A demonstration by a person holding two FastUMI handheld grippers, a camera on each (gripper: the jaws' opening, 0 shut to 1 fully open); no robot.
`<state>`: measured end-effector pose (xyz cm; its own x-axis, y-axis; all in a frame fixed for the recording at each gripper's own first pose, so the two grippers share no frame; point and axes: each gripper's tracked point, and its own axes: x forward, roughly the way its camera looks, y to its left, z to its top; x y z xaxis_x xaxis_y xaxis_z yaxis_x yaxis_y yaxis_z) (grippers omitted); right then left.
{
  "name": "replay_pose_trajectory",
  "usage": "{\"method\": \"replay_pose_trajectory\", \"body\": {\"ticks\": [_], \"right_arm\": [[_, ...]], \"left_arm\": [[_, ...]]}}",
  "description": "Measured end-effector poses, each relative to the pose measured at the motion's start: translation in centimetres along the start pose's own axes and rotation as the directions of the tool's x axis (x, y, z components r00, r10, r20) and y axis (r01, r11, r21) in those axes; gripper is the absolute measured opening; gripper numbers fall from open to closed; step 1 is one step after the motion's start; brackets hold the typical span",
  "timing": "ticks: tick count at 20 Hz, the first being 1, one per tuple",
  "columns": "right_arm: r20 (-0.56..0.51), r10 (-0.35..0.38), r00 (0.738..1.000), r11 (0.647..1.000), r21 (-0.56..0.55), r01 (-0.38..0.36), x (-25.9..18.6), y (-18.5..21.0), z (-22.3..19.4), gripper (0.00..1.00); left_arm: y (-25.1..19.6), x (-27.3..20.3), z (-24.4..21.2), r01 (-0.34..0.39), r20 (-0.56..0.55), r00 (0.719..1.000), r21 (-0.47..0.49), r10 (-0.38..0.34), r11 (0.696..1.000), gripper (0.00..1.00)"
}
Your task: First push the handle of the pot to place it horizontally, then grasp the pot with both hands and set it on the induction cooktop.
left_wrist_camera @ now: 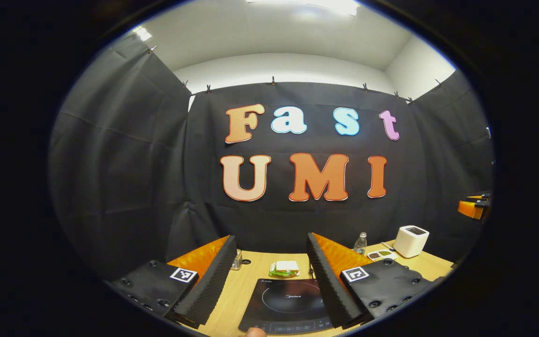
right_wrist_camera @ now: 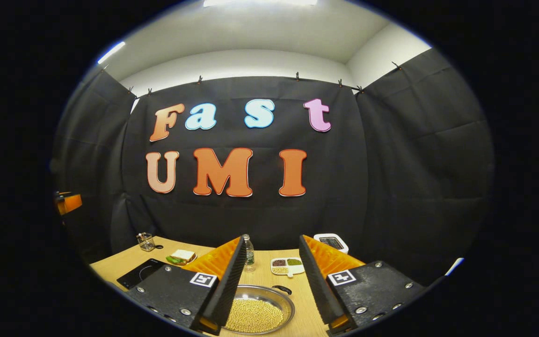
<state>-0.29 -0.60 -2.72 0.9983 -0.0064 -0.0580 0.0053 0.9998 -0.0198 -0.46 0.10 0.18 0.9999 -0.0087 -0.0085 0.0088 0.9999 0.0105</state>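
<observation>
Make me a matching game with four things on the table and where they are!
Things:
1. pot
2. induction cooktop
3. sandwich
4. white toaster

Places:
A. far right side of the table in the left gripper view
B. between the open fingers of the right tool, full of yellow beans
C. just behind the cooktop
D. between the open fingers of the left tool, bare on top

Pairs: 1-B, 2-D, 3-C, 4-A
</observation>
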Motion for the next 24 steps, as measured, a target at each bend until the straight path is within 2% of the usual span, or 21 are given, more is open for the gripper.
{"method": "replay_pose_trajectory", "body": {"ticks": [1,2,3,4,8,9,11,14,18,24], "right_arm": [[-0.004,0.002,1.0,1.0,0.001,-0.002,0.1,0.1,-0.3,0.73],[-0.007,0.009,1.0,1.0,0.006,-0.008,0.0,0.2,-0.4,0.63],[-0.009,0.014,1.0,1.0,0.011,-0.014,0.0,0.3,-0.7,0.59],[-0.011,0.014,1.0,1.0,0.017,-0.014,-0.1,0.3,-0.9,0.52],[-0.023,0.014,1.0,0.999,0.038,-0.013,-0.3,0.3,-2.1,0.36],[-0.031,0.017,0.999,0.999,0.04,-0.016,-0.3,0.3,-2.5,0.24],[-0.049,0.026,0.998,0.999,0.035,-0.024,-0.5,0.4,-3.4,0.18],[-0.074,0.045,0.996,0.998,0.038,-0.043,-0.9,0.8,-4.9,0.0],[-0.132,0.063,0.989,0.998,0.021,-0.061,-1.9,1.5,-7.7,0.0],[-0.233,0.143,0.962,0.989,0.003,-0.147,-3.7,5.1,-12.7,0.0]], "left_arm": [[0.0,0.0,0.0,-0.001,-0.001,1.0,0.001,0.001,1.0,0.97],[0.0,-0.1,-0.1,0.0,-0.002,1.0,0.002,0.0,1.0,0.97],[0.0,0.0,0.0,0.001,-0.001,1.0,0.003,-0.001,1.0,0.97],[0.0,0.0,0.0,0.001,-0.001,1.0,0.004,-0.001,1.0,0.97],[-0.1,0.0,0.0,0.008,0.005,1.0,0.004,-0.008,1.0,0.97],[-0.1,0.0,0.0,0.01,0.006,1.0,0.007,-0.01,1.0,0.97],[0.0,0.1,0.0,0.004,0.005,1.0,0.011,-0.004,1.0,0.97],[0.0,0.0,-0.2,0.005,0.003,1.0,0.007,-0.005,1.0,0.97],[0.0,0.1,-0.5,0.004,-0.007,1.0,-0.004,-0.004,1.0,0.97],[0.8,0.0,-1.8,-0.018,-0.024,1.0,-0.006,0.018,1.0,0.97]]}}
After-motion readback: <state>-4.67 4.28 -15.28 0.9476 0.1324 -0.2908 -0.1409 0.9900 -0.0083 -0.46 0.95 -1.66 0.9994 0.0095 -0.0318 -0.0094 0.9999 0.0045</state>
